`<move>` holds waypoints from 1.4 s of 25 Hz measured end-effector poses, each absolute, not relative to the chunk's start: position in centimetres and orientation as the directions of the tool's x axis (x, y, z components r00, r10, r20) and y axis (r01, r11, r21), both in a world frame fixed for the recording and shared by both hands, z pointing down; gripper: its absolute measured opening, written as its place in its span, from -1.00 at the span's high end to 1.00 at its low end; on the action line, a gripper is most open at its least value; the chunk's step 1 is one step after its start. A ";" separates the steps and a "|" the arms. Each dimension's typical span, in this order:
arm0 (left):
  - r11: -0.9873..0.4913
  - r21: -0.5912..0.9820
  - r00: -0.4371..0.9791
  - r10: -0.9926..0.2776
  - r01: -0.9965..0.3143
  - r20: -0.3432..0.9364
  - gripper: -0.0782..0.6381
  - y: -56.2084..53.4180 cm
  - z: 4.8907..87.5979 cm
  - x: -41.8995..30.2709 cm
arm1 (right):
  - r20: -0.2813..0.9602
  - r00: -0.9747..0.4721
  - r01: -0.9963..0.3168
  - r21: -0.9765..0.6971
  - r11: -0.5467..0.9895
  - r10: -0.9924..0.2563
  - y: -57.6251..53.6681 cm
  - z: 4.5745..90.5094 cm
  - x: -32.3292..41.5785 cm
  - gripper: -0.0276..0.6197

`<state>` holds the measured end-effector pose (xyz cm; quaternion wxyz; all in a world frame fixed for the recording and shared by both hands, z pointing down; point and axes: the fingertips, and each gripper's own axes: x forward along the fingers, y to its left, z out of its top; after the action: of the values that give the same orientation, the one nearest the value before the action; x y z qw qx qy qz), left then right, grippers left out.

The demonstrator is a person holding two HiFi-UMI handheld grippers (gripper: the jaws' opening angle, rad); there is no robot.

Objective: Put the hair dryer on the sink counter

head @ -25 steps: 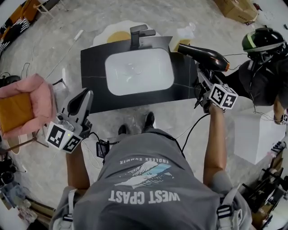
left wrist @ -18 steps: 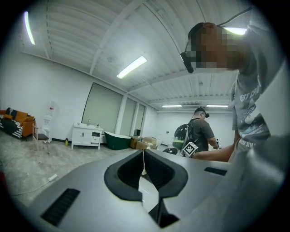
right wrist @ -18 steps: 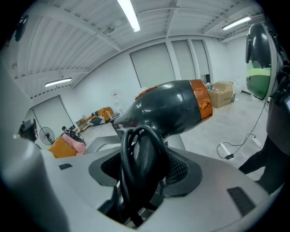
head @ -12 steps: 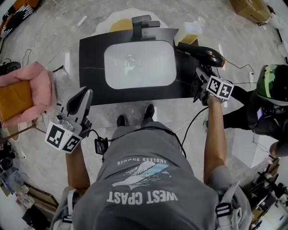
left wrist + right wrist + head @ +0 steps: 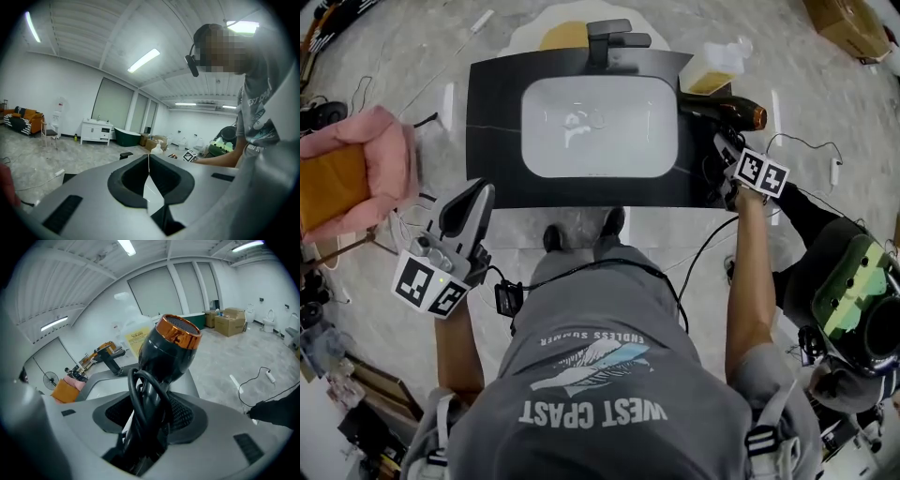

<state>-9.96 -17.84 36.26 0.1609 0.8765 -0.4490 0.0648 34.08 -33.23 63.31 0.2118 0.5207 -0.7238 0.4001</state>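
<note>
The hair dryer (image 5: 727,112) is in a big, pale-floored room, at the right end of the black worktop (image 5: 492,178). The white basin (image 5: 600,127) fills the worktop's middle and leaves only a narrow bare strip on that side. The dryer's barrel lies crosswise, with its copper-ringed end past the worktop's right edge. Its handle runs back toward the person into the right gripper (image 5: 724,155), whose jaws are closing on handle and looped cord. Whether the dryer touches the worktop I cannot tell. The set-down spot, I judge, is slightly left. The left gripper (image 5: 469,202), jaws together and empty, hangs well apart, off the front left corner.
</note>
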 end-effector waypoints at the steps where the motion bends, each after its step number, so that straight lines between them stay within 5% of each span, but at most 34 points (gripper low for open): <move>1: -0.542 0.229 0.587 -0.765 -0.809 0.265 0.73 -17.8 36.6 -9.9 | 0.728 -0.366 -0.924 -0.358 0.134 -0.579 -33.4 63.8 34.1 0.19; 15: -0.520 0.249 0.575 -0.761 -0.817 0.301 0.73 -18.9 37.7 -9.9 | 0.777 -0.399 -0.908 -0.408 0.093 -0.486 -34.3 69.2 34.0 0.17; 35: -0.541 0.232 0.588 -0.762 -0.808 0.272 0.73 -18.0 36.5 -11.2 | 0.853 -0.224 -0.975 -0.191 0.117 -0.472 -34.1 69.9 35.6 -0.04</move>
<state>-11.19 -18.02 36.51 0.1680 0.8751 -0.4484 0.0695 35.64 -34.12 69.85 0.3189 0.5352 -0.6759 0.3937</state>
